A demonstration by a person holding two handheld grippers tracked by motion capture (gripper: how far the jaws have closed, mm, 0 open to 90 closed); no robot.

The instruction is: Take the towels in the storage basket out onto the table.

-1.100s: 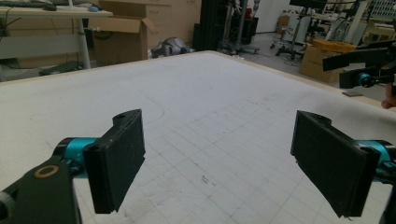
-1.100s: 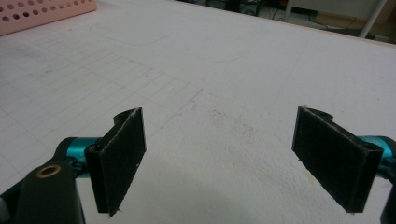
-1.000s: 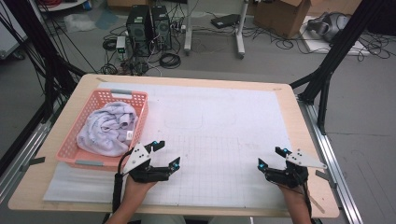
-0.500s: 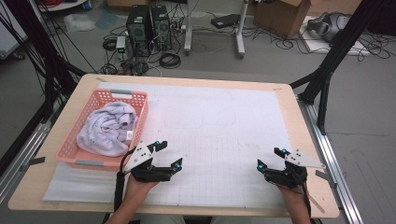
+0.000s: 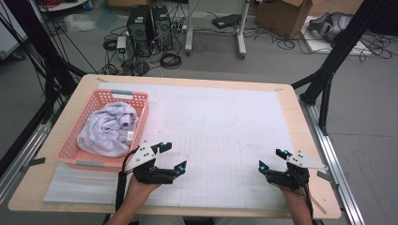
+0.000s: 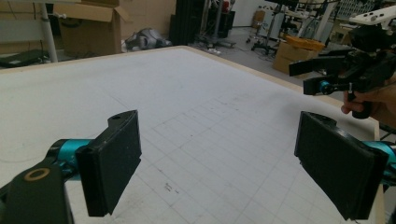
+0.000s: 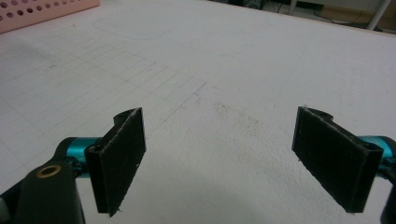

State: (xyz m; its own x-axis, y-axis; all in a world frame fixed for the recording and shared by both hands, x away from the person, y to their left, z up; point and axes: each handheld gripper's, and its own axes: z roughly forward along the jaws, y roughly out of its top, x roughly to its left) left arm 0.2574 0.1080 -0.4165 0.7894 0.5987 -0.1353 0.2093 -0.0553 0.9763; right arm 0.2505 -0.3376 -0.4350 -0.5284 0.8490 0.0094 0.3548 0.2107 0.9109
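Note:
A pink plastic basket (image 5: pixel 80 157) stands at the left of the table and holds a crumpled pale lilac cloth (image 5: pixel 109 129). My left gripper (image 5: pixel 172 157) rests just right of the basket's near corner, jaws wide open with nothing between them (image 6: pixel 219 163). My right gripper (image 5: pixel 272 159) sits near the table's front right, also open and empty (image 7: pixel 219 158). In the left gripper view the right gripper (image 6: pixel 343 70) appears farther off at the upper right, held by a hand. A corner of the basket (image 7: pixel 42 10) shows at the top left of the right gripper view.
A white gridded mat (image 5: pixel 220 140) covers most of the wooden table (image 5: pixel 300 122). Black frame legs (image 5: pixel 328 70), computer towers (image 5: pixel 148 28), cables and cardboard boxes (image 5: pixel 281 14) stand on the floor beyond the table's far edge.

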